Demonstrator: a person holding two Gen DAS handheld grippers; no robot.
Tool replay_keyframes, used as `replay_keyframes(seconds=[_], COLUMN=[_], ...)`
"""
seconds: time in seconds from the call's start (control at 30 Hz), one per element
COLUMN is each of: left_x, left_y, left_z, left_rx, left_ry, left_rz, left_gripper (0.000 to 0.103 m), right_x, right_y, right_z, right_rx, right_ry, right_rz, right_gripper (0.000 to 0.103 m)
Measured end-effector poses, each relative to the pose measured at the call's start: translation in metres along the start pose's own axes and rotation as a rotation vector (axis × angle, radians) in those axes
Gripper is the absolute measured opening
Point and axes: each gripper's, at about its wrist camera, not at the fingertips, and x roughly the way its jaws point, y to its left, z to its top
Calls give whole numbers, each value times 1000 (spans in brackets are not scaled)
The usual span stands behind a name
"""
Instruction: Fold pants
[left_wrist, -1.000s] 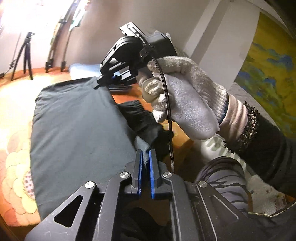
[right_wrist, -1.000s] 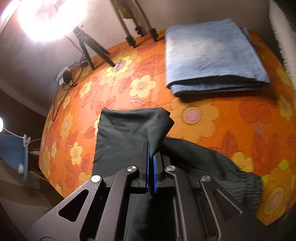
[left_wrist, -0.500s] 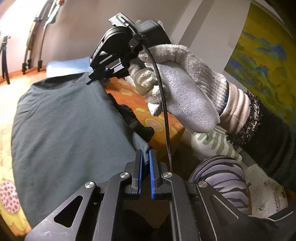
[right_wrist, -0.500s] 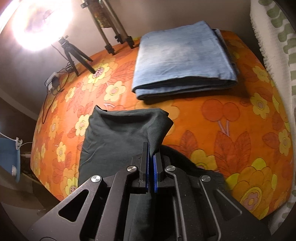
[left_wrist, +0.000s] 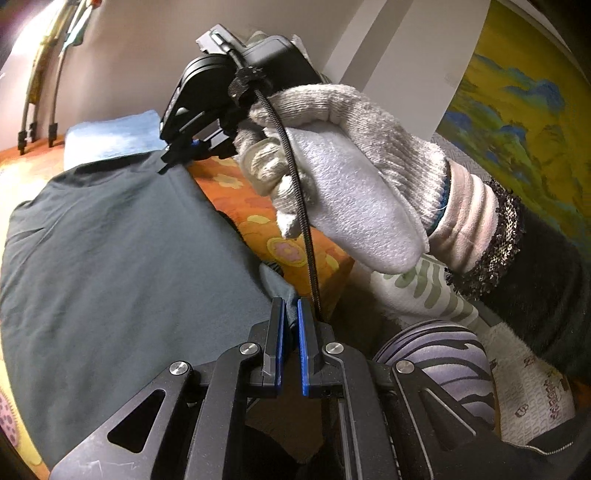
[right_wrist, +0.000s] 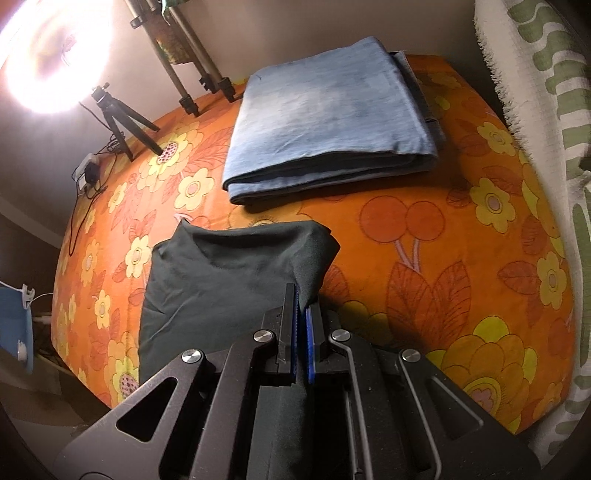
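Dark teal-grey pants (left_wrist: 122, 258) lie folded over on the orange flowered bed. My left gripper (left_wrist: 289, 314) is shut on a near corner of the pants. My right gripper (right_wrist: 302, 310) is shut on another corner of the same pants (right_wrist: 229, 273), holding the folded layer over the lower one. In the left wrist view the right gripper (left_wrist: 173, 158), held by a white-gloved hand (left_wrist: 343, 199), pinches the far edge of the pants.
Folded blue jeans (right_wrist: 328, 122) lie at the far side of the bed (right_wrist: 461, 258). Tripod legs (right_wrist: 122, 125) and a bright ring light (right_wrist: 55, 55) stand at the back left. A green-patterned white blanket (right_wrist: 546, 110) lies along the right edge.
Both grippers have carried the held pants edge further across the bed toward the jeans. The black cuffed part underneath is now covered by the folded layer.
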Motion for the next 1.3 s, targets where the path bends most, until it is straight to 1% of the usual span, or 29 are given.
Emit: replay_keyframes(seconds=[0.2, 0.33, 0.53, 0.6, 0.67, 0.73, 0.77, 0.83, 0.93, 1.0, 1.1, 1.2, 1.3], left_x=[10, 11, 10, 12, 13, 14, 13, 9, -1, -12, -34, -58, -81], left_y=[3, 2, -4, -8, -13, -16, -17, -17, -15, -13, 0, 15, 38], left_z=[-1, 2, 5, 4, 4, 5, 4, 4, 4, 3, 0, -6, -16], left_rx=[2, 2, 11, 24, 43, 50, 50, 47, 31, 30, -11, -43, -103], left_ry=[30, 35, 45, 55, 65, 71, 73, 67, 58, 44, 18, -13, -41], left_rz=[4, 9, 10, 7, 11, 13, 13, 17, 17, 34, 71, 154, 221], left_gripper=[5, 5, 5, 6, 7, 8, 10, 23, 25, 25, 30, 31, 31], right_x=[11, 19, 19, 17, 12, 6, 2, -5, -20, -30, -42, -50, -49], right_y=[-11, -12, -12, -12, -12, -14, -16, -18, -21, -17, -6, 12, 36], right_z=[-2, -3, -5, -6, -7, -7, -7, -7, -8, -10, -14, -20, -22], right_rx=[22, 9, -2, -4, -11, -12, -6, 3, 12, 1, -29, -67, -114], right_ry=[14, 18, 12, 7, -6, -21, -31, -50, -80, -101, -129, -148, -146], right_rz=[-14, -28, -44, -56, -86, -102, -103, -106, -98, -91, -61, 5, 65], right_gripper=[4, 4, 4, 12, 23, 30, 33, 34, 34, 34, 34, 34, 34])
